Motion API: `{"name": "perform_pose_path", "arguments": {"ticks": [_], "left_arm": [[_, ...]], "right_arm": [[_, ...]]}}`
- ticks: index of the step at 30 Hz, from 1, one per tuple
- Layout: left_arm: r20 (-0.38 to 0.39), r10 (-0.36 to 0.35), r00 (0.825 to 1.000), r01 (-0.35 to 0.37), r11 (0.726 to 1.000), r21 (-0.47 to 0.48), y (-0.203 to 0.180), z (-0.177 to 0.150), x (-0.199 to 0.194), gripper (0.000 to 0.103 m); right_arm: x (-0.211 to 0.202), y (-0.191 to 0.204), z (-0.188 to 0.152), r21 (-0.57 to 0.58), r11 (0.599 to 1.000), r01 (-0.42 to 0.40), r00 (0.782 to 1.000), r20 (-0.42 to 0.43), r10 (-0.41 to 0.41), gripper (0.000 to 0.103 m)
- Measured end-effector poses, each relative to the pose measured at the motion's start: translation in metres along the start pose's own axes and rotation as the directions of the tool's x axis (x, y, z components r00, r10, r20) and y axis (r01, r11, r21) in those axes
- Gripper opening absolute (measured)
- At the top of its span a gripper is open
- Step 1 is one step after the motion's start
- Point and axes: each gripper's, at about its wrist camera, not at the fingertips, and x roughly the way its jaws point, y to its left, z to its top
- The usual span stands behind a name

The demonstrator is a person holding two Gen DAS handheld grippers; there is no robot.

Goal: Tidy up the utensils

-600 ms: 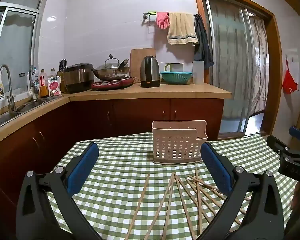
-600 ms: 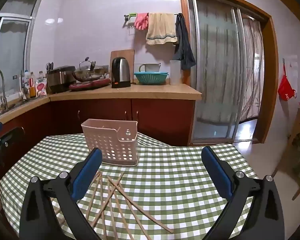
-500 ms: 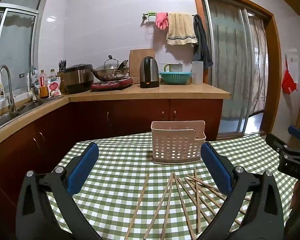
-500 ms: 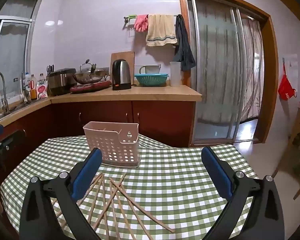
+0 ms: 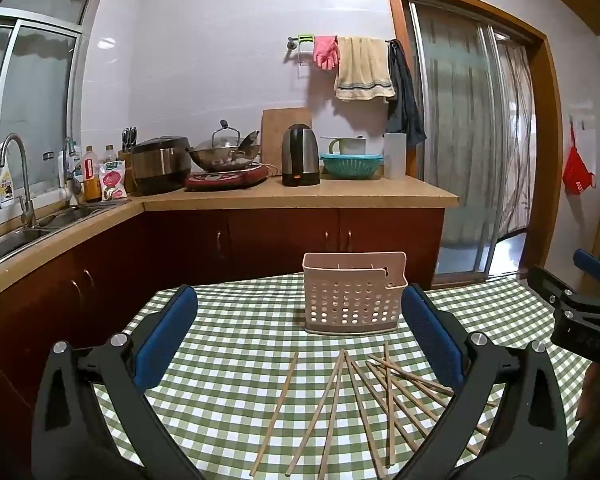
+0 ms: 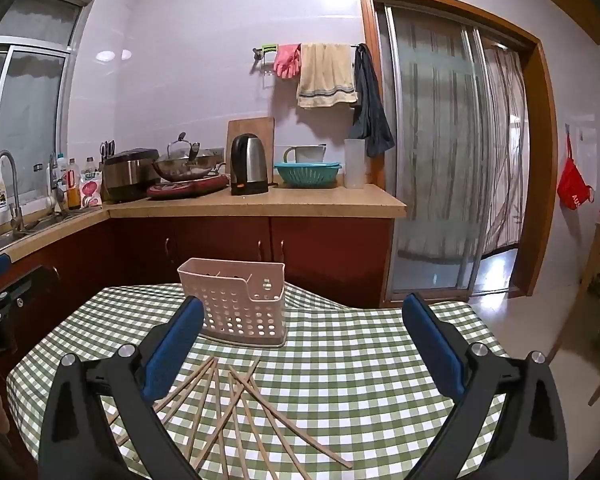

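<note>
On the checked worktop [image 5: 228,344] a pale slotted basket [image 5: 354,298] stands upright beyond loose scattered wooden chopsticks [image 5: 364,396], which lie below and between the wide-apart, empty jaws of the left gripper [image 5: 300,334] and right gripper [image 6: 302,340].

Kitchen with lilac tiled walls [image 5: 220,60] and an L-shaped counter [image 5: 300,198].

Dark red cabinets [image 5: 284,240] sit below; a window [image 5: 32,112] over the sink [image 5: 16,236] at left, a wood-framed sliding door [image 5: 472,140] at right, towels [image 5: 364,68] hanging between them.
</note>
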Motion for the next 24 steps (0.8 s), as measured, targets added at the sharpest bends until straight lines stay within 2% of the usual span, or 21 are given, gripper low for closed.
{"name": "perform_pose_path", "arguments": {"ticks": [24], "left_arm": [[0.004, 0.005, 1.000, -0.005, 1.000, -0.013, 0.0076, -0.0072, 0.0011, 0.099]], "right_arm": [[-0.0011, 0.0007, -0.0021, 0.001, 1.000, -0.003, 1.000, 0.002, 0.003, 0.097]]}}
